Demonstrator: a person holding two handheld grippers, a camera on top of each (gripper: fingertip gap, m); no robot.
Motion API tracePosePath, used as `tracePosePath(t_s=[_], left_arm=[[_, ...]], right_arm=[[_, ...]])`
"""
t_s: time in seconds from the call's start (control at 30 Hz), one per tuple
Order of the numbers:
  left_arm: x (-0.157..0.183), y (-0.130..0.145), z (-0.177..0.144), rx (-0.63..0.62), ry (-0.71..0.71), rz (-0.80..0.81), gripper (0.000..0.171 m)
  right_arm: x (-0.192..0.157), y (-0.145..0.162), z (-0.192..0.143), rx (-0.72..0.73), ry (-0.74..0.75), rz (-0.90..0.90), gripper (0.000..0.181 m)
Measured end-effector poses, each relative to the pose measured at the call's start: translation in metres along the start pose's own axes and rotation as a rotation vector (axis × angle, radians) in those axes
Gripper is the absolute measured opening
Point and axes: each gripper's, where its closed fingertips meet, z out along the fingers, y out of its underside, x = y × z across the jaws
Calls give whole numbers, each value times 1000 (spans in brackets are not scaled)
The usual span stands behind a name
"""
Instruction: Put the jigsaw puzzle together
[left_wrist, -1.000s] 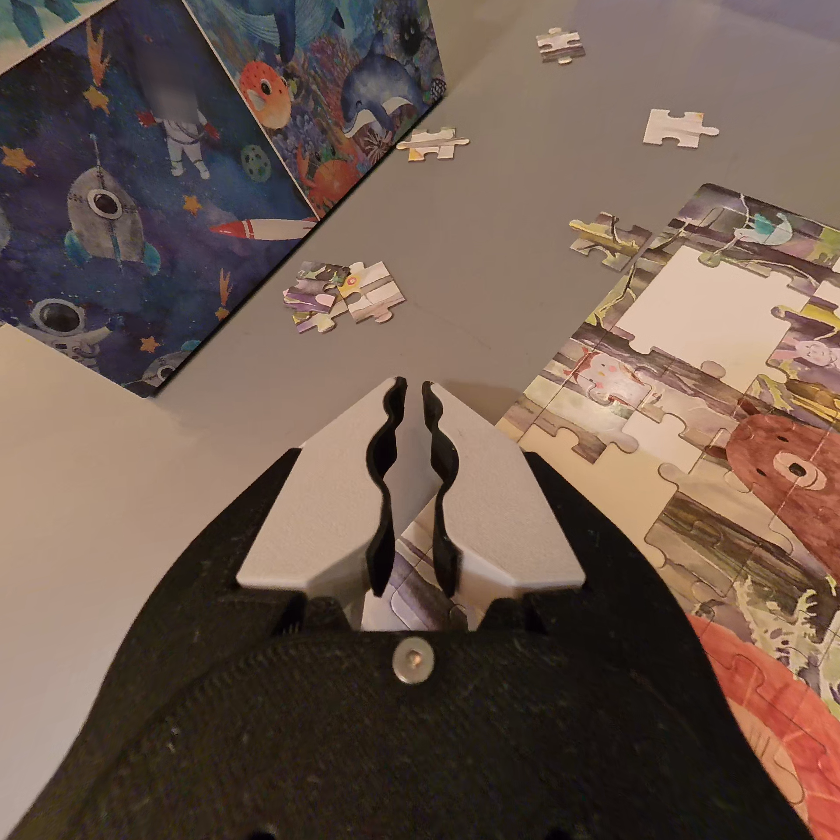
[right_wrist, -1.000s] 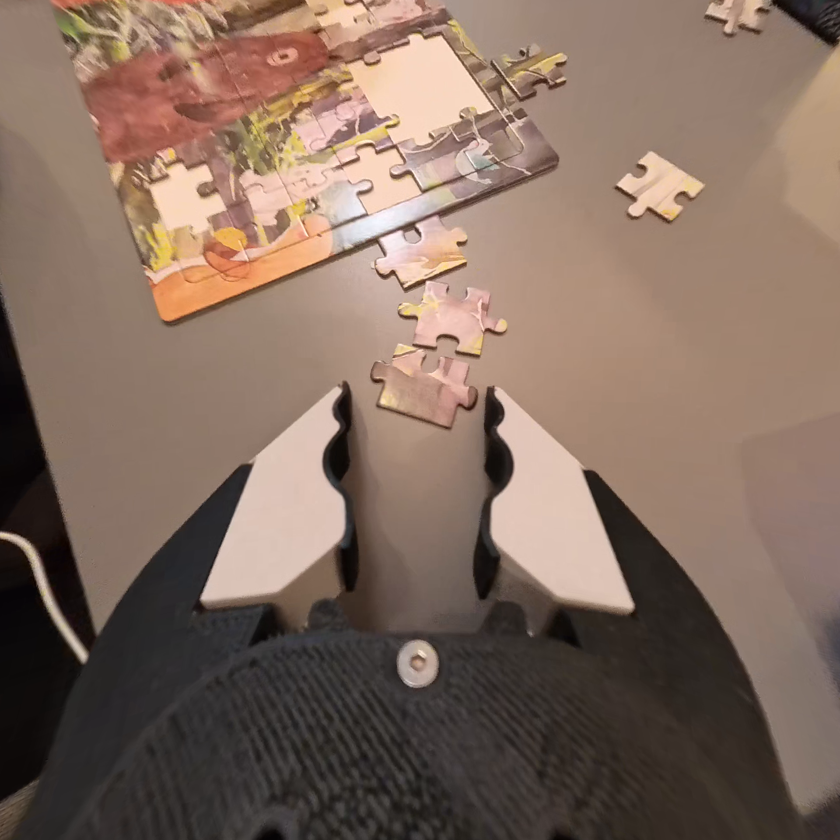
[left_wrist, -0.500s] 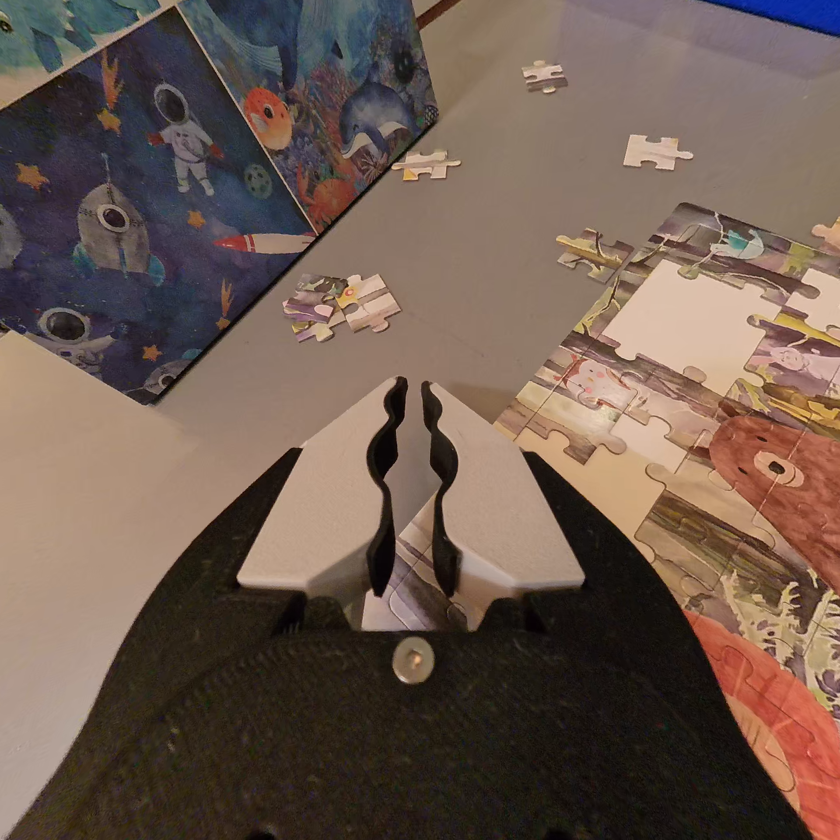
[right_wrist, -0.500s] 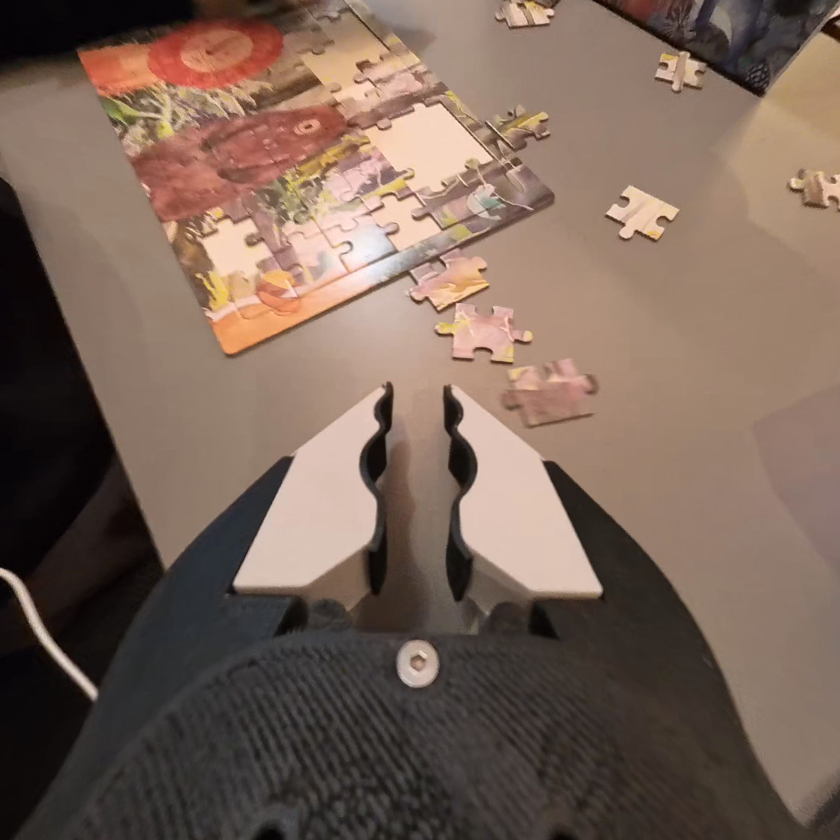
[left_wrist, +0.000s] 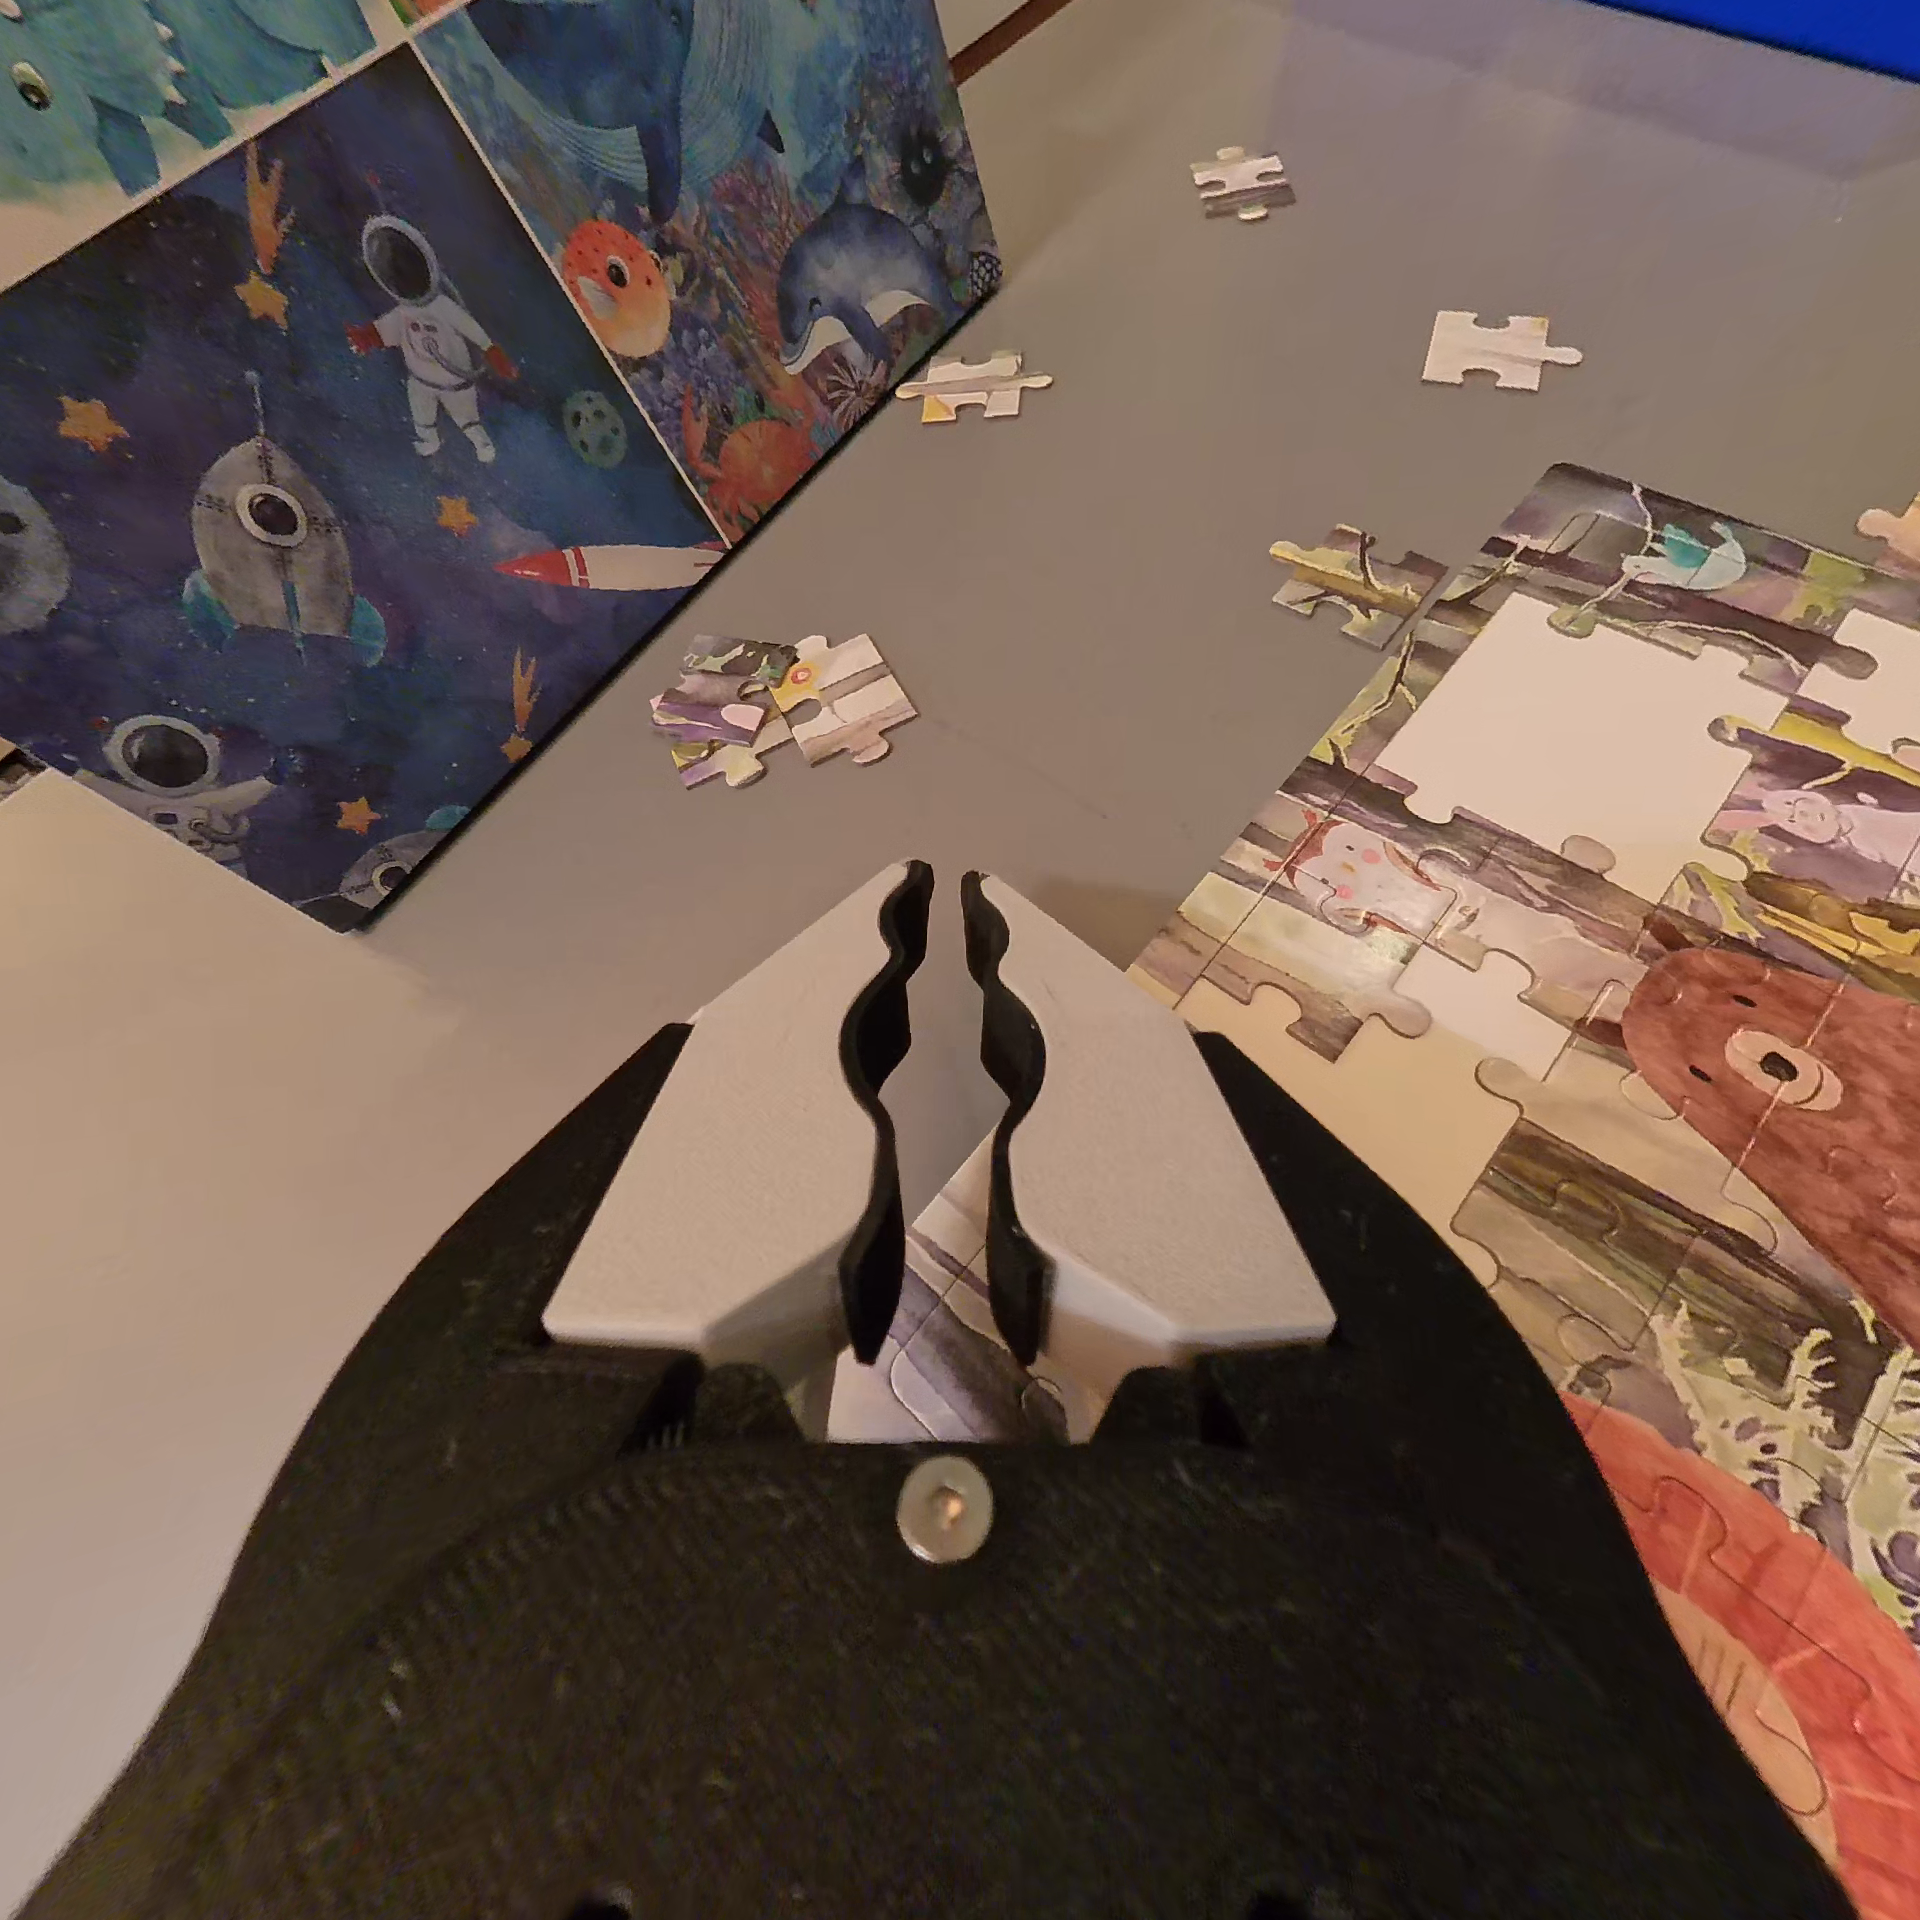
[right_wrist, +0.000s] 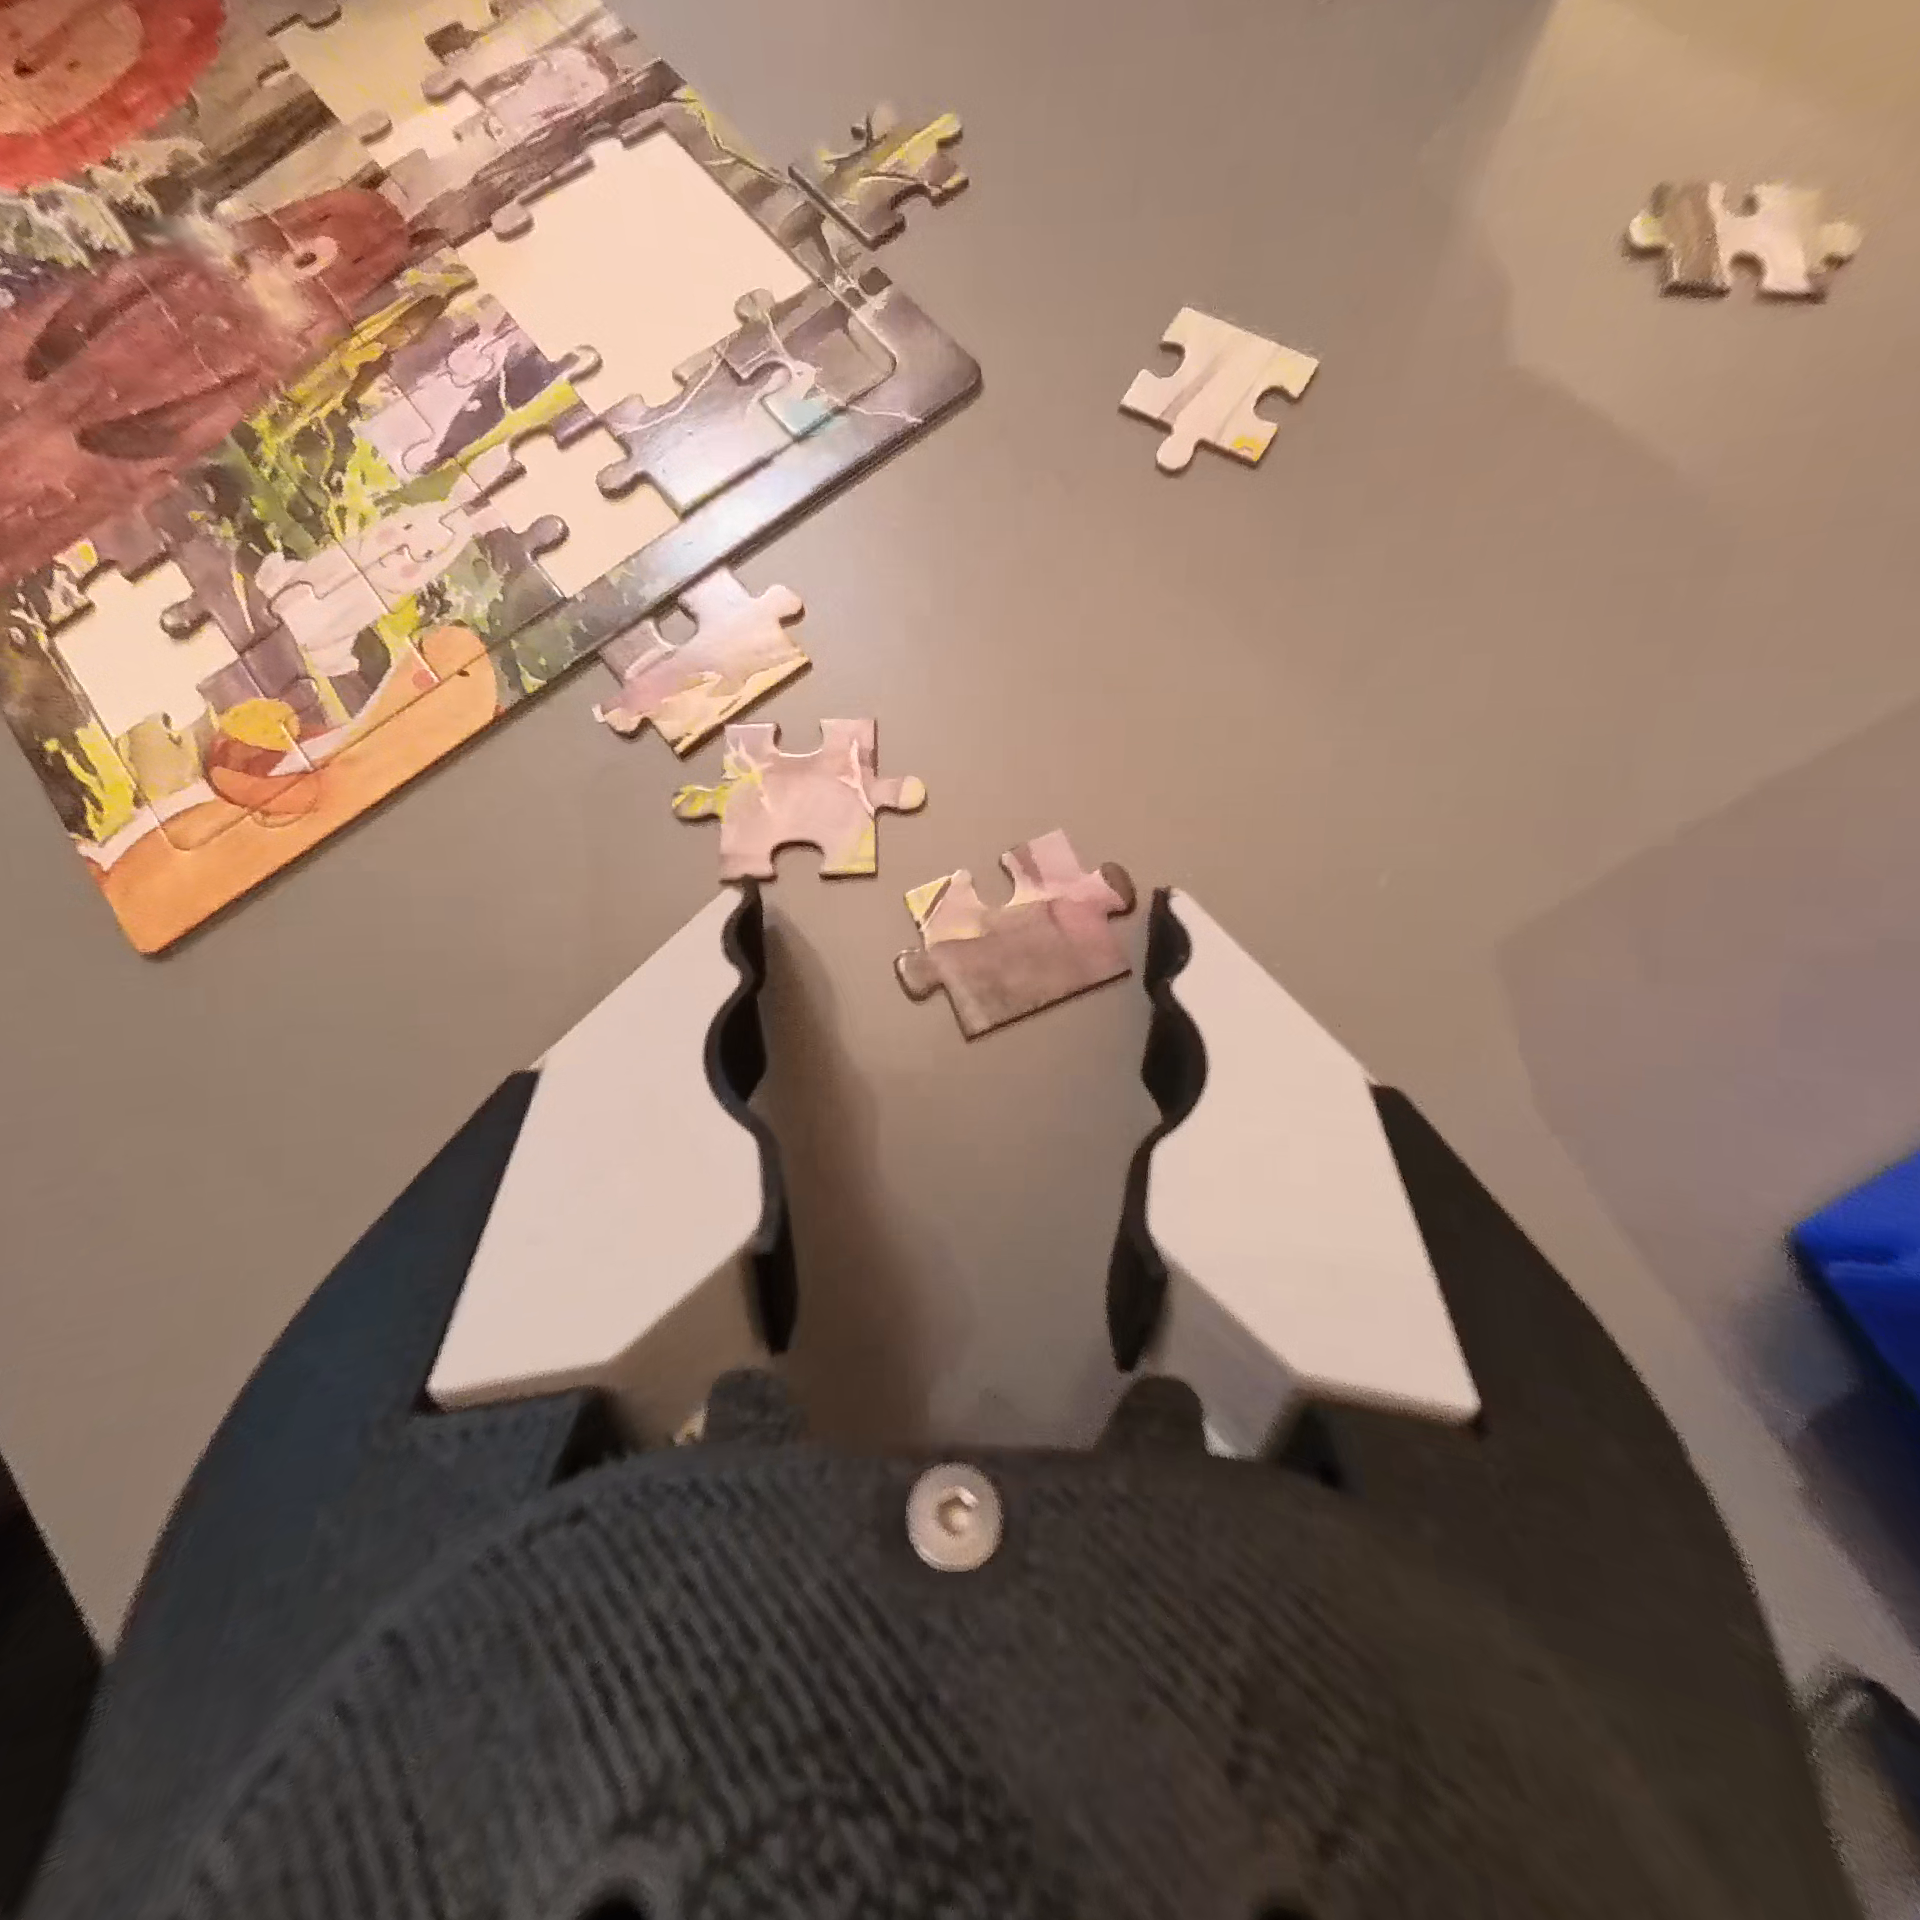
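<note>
Two grippers mine: left gripper (left_wrist: 940, 878) nearly pressed together over puzzle board (left_wrist: 1538, 748) corner, holding nothing; right gripper (right_wrist: 951, 899) spread wide, loose piece (right_wrist: 1023, 951) between tips on grey table (right_wrist: 1351, 675), near board (right_wrist: 582, 249). No legible writing.

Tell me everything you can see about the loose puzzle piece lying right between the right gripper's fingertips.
The loose puzzle piece is a flat cardboard piece, printed in dusky purple-grey with a pale yellow-green patch at one corner. It shows a knob toward the puzzle board, another at its near-left corner and a notch on its far edge. It lies picture side up on the grey table, slightly skewed, apart from the neighbouring pieces. The right gripper is open around it; contact with the fingertips cannot be told.
</note>
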Motion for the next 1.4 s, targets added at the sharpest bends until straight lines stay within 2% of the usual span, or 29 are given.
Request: tracePosePath(t_s=[0.13,0.2,0.27,0.43,0.53,0.67,0.77,0.87,1.07,1.17,1.2,1.27,1.4], left_arm=[[0,0,0,3,8,-6,4],[0,0,0,1,10,-7,4],[1,0,0,0,11,-3,4],[1,1,1,-9,4,8,4],[1,1,1,-8,1,8,4],[0,2,1,-14,-1,3,4],[0,2,2,-20,-1,1,4],[0,3,3,-26,-1,6,4],[3,5,4,-44,5,24,4],[4,5,4,-45,7,31,5],[4,5,4,-45,8,32,5],[4,6,5,-48,10,29,5],[4,6,5,-48,12,27,5]], right_arm=[[-28,10,-14,-46,-106,50,54],[-54,17,-23,-73,-184,58,51],[-68,19,-30,-61,-186,22,47],[-60,7,-36,24,-102,-70,49],[-60,8,-30,38,-141,-124,52],[-55,18,-16,-26,-162,-210,54],[-56,15,-12,-22,-204,-215,53],[-56,16,-13,-12,-197,-250,34],[-62,17,-15,-6,-170,-247,31],[-69,10,-21,47,-163,-252,6],[-69,8,-23,60,-157,-230,19],[-67,11,-22,37,-150,-184,33],[-47,6,-19,37,-72,-199,49]])
